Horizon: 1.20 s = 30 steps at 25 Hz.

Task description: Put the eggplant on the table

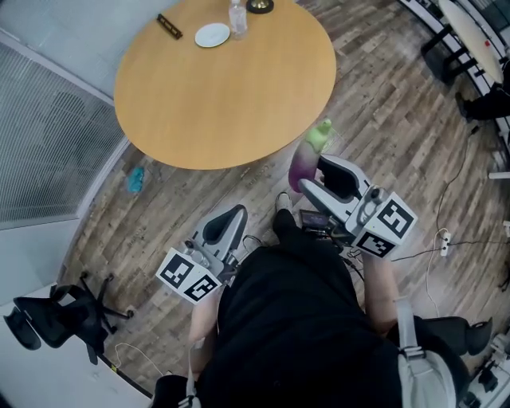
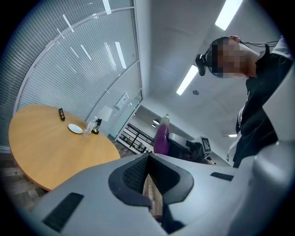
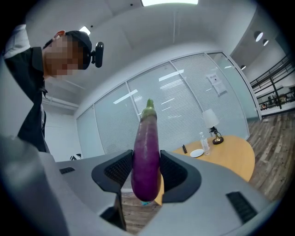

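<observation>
No wording can be read anywhere. A sheet (image 3: 215, 85) on the glass wall (image 3: 184, 106) may carry print, but it is too small to tell.

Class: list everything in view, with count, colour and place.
Table: one, light wood, ahead of person.
Plate: one, white, table's far edge.
Bottle: one, clear, beside plate.
Lamp: one, white shade, beside bottle.
Flat bar: one, black, left of plate.
Eggplant: one, purple, green cap, held short of table.
Chair: one, black, floor, lower left.
Small object: one, teal, floor by table.
Right gripper: grey, shut on eggplant.
Left gripper: grey, jaws slightly apart, empty.
</observation>
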### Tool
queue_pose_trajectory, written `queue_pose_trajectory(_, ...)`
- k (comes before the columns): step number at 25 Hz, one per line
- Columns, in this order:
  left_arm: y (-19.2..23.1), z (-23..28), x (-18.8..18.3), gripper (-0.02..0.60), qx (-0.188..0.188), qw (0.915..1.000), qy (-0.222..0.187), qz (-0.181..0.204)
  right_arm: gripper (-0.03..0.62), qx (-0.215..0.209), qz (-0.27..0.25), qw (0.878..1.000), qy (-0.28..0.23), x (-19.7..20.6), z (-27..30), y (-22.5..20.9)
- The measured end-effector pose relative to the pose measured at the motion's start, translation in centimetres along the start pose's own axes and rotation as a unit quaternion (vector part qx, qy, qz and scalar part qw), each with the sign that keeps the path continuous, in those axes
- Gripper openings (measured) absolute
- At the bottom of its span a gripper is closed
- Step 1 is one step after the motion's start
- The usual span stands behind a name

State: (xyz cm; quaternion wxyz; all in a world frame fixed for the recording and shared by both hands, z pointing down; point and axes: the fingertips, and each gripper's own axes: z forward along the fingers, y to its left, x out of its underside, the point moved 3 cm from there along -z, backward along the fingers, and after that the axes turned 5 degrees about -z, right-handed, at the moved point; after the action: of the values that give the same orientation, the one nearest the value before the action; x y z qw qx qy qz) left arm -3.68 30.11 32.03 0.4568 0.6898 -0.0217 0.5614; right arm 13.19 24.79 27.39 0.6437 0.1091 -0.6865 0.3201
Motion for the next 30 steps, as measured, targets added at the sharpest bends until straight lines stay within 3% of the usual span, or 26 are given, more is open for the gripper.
queue_pose_trajectory(13, -0.5, 10.5, 0.9, 0.012, 0.003, 0.9998, 0.011, -0.015, 0.193, -0.056, 0.027, 0.998, -0.007, 0.0, -0.4, -7.1)
queue_pose_trajectory(19, -0.3, 12.9, 0.5, 0.012, -0.016, 0.9997, 0.013, -0.015, 0.193, -0.074, 0.040, 0.996, -0.004, 0.2, -0.1, -9.0)
queue_pose_trajectory(25, 2.3, 13.7, -0.7, 0.012, -0.031, 0.9989, 0.016, -0.031, 0.193, -0.092, 0.054, 0.994, 0.019, 1.1, 3.2, -10.1)
queue_pose_trajectory(30, 5.8, 15.3, -2.5, 0.012, -0.016, 0.9989, 0.021, -0.039, 0.194, -0.078, 0.047, 0.996, 0.023, 0.8, 6.7, -11.9)
